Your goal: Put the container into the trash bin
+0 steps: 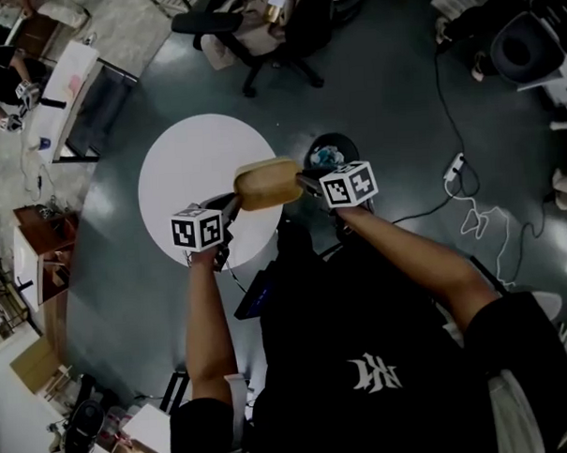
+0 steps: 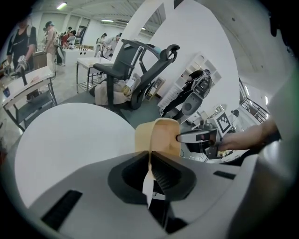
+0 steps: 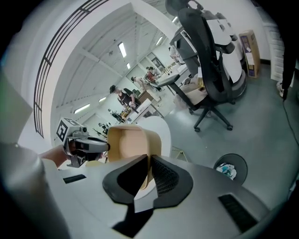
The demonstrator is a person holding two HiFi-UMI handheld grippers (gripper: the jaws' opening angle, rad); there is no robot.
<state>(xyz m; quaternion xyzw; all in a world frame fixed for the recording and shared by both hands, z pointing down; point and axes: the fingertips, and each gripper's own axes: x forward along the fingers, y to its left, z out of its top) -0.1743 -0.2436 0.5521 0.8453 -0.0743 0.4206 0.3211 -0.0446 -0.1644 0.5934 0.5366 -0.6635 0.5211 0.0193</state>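
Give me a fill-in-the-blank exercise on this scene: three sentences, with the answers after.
1. The tan container is pinched by the left gripper and the ____ gripper.
2. In the head view it overlaps the edge of a round ____ table.
3. The trash bin stands on the ____, beside that table.

Missing words: right; white; floor.

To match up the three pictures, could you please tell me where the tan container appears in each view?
Head view: container at centre, over the round white table's right edge.
Left gripper view: container just below centre, table at its left.
Right gripper view: container left of centre, table behind it.
Shared landmark: the round white table.
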